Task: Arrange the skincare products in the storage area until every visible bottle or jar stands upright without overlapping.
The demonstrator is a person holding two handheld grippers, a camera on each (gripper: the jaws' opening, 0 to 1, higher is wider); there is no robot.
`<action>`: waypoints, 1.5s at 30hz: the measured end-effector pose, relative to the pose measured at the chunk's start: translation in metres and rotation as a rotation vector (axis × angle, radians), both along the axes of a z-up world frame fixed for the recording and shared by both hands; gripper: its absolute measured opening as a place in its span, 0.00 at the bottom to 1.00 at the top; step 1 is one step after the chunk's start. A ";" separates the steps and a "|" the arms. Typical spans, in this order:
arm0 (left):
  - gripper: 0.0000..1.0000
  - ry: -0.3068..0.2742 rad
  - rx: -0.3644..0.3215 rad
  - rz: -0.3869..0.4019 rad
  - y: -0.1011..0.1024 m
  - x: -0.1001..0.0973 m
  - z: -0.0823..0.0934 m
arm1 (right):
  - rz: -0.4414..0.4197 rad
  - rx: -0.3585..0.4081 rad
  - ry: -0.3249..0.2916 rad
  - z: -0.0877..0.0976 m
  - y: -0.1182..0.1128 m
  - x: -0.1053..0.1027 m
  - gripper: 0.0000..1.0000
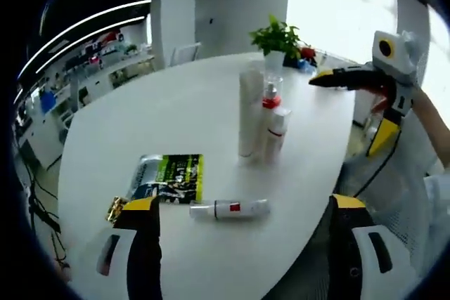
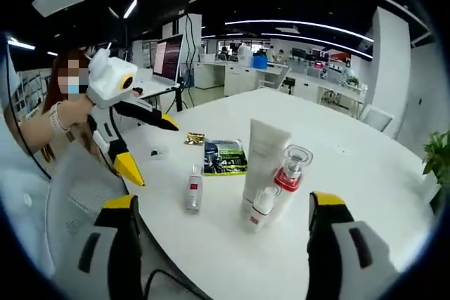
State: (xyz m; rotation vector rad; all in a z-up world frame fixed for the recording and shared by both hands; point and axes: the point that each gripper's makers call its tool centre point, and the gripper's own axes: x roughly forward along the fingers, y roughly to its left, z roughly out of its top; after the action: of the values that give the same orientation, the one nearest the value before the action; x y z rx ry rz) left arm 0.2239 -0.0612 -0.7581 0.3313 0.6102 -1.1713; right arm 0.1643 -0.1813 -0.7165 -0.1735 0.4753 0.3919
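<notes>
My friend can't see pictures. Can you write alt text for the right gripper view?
A white tube, a red-collared bottle and a small bottle stand together on a white table; another bottle lies flat beside a green packet.

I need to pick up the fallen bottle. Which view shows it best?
The left gripper view: the lying bottle sits near, side-on, between the jaws. The right gripper view shows it end-on, foreshortened and smaller.
</notes>
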 end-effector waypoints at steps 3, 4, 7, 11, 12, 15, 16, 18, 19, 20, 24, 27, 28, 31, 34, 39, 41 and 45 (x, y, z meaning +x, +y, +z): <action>0.97 0.002 -0.001 0.002 0.006 0.002 0.000 | -0.002 0.001 -0.010 0.004 0.002 -0.001 1.00; 0.97 0.000 0.000 0.008 0.009 0.002 0.001 | -0.002 0.000 -0.013 0.005 0.002 -0.001 1.00; 0.97 -0.008 -0.001 0.033 0.013 0.003 0.003 | -0.007 -0.002 -0.020 0.007 0.002 -0.002 1.00; 0.97 -0.007 0.001 0.036 0.015 0.000 0.004 | -0.002 -0.002 -0.019 0.008 0.003 -0.002 1.00; 0.97 -0.008 -0.003 0.037 0.015 -0.001 0.005 | 0.001 -0.003 -0.017 0.007 0.004 -0.003 1.00; 0.97 -0.028 0.019 0.028 0.016 -0.006 0.004 | 0.013 0.001 -0.011 0.006 0.009 -0.003 1.00; 0.97 -0.032 0.017 0.024 0.016 -0.007 0.005 | 0.019 0.009 -0.007 0.006 0.011 -0.004 1.00; 0.97 -0.020 0.014 0.024 0.016 -0.008 0.005 | 0.025 0.006 0.005 0.002 0.014 -0.004 0.99; 0.97 -0.022 0.004 0.030 0.016 -0.008 0.006 | 0.032 -0.011 0.014 0.000 0.015 -0.005 0.98; 0.97 -0.023 0.001 0.027 0.017 -0.009 0.006 | 0.031 -0.016 0.018 -0.001 0.015 -0.005 0.96; 0.97 -0.027 -0.001 0.036 0.019 -0.008 0.007 | 0.047 -0.001 0.028 -0.002 0.020 -0.005 0.84; 0.97 -0.024 0.007 0.034 0.022 -0.008 0.006 | 0.057 0.006 0.032 -0.002 0.023 -0.002 0.71; 0.97 -0.025 0.006 0.033 0.022 -0.007 0.006 | 0.061 0.006 0.033 -0.003 0.024 -0.001 0.68; 0.97 -0.020 0.002 0.037 0.022 -0.006 0.005 | 0.084 0.009 0.041 -0.006 0.030 0.003 0.58; 0.97 -0.009 -0.007 0.044 0.022 -0.004 0.004 | 0.116 -0.007 0.060 -0.014 0.037 0.007 0.51; 0.97 -0.009 -0.015 0.053 0.023 -0.001 0.003 | 0.165 -0.011 0.111 -0.030 0.050 0.014 0.35; 0.97 -0.002 -0.012 0.058 0.025 0.000 0.001 | 0.184 -0.014 0.129 -0.037 0.054 0.018 0.32; 0.97 0.007 -0.007 0.062 0.025 0.001 -0.003 | 0.213 -0.024 0.191 -0.055 0.065 0.025 0.33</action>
State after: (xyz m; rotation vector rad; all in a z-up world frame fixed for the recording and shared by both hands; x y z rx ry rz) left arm 0.2247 -0.0362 -0.7609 0.3003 0.6186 -1.1149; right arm 0.1892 -0.1167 -0.7719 -0.2118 0.6528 0.6145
